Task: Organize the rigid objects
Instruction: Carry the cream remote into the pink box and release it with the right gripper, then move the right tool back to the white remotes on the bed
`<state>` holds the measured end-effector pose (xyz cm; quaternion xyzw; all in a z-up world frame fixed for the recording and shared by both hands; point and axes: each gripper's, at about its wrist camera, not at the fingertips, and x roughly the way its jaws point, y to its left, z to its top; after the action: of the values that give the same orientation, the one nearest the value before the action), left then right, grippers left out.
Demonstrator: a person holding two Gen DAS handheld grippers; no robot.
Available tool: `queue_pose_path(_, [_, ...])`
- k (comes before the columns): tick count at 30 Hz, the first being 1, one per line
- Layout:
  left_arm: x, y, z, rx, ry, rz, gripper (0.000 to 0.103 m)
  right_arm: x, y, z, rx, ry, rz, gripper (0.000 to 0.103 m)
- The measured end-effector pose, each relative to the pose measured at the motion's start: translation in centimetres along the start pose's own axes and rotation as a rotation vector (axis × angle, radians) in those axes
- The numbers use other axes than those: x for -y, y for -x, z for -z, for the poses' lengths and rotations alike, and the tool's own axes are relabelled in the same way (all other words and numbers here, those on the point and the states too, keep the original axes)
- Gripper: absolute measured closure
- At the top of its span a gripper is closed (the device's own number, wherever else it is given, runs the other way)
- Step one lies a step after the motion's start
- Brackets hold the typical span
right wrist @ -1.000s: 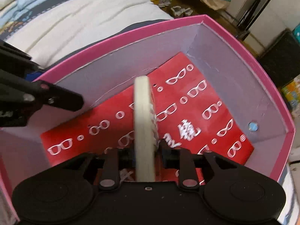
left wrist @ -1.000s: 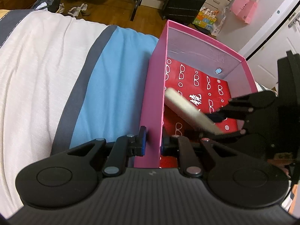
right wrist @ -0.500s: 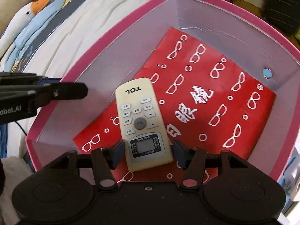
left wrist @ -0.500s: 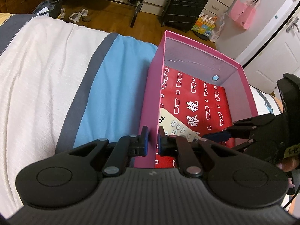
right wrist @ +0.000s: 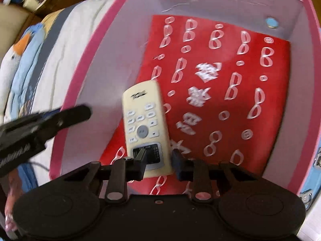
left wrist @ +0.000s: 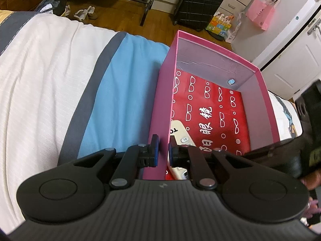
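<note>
lying between the open right tool's (right wrist: 158, 161) fingers, remote (right wrist: 145, 120).

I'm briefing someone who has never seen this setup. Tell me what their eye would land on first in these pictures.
The pink box on the striped bedspread stands out first, with its bright red glasses-patterned sheet covering the floor. On that sheet lies a cream remote, face up near the box's left wall. The left gripper straddles that wall, while the right gripper is open at the remote's near end.
</note>
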<state>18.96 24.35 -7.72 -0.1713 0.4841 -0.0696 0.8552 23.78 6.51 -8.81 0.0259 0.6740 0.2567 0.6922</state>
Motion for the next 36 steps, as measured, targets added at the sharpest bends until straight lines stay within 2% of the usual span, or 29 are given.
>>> queue_pose_path(4, [-0.1,0.0,0.1,0.001,0.007,0.003,0.094,-0.3,-0.6,0.1,-0.023,-0.016,-0.040,0.069])
queue_pose_path(7, [0.0,0.1,0.2,0.004,0.004,0.001,0.094,0.0,-1.0,-1.2,0.000,-0.083,-0.084,0.084])
queue_pose_path(8, [0.0,0.1,0.2,0.005,0.003,0.000,0.094,-0.1,-1.1,-1.3,0.020,-0.086,-0.080,0.090])
queue_pose_path(9, [0.0,0.1,0.2,0.005,0.002,0.000,0.094,-0.4,-1.0,-1.8,0.042,-0.077,-0.064,0.091])
queue_pose_path(13, [0.0,0.0,0.2,0.006,-0.006,-0.002,0.094,-0.8,-0.4,-2.4,0.102,-0.010,-0.019,0.091])
queue_pose_path(16, [0.2,-0.1,0.3,0.008,-0.023,-0.014,0.094,-1.2,2.1,-1.3,0.166,0.079,0.010,0.086])
queue_pose_path(19, [0.2,-0.3,0.3,0.003,-0.022,-0.021,0.094,-0.9,6.1,0.4,0.237,0.136,-0.021,0.081])
queue_pose_path(21, [0.2,-0.4,0.2,0.000,-0.020,-0.022,0.094,-0.4,8.8,1.7,0.269,0.150,-0.037,0.068])
queue_pose_path(24, [0.4,-0.4,0.2,-0.002,-0.020,-0.029,0.094,1.1,12.0,3.7,0.286,0.113,-0.048,0.058])
queue_pose_path(30, [0.8,-0.4,0.2,-0.009,-0.029,-0.050,0.095,5.5,15.2,9.2,0.309,0.038,0.030,0.057])
queue_pose_path(32, [0.9,-0.5,0.1,-0.020,-0.032,-0.055,0.095,7.0,15.3,10.3,0.307,0.005,0.038,0.056])
queue_pose_path(36, [1.0,-0.9,-0.1,-0.050,-0.040,-0.067,0.095,9.8,14.1,12.4,0.284,-0.080,0.110,0.055])
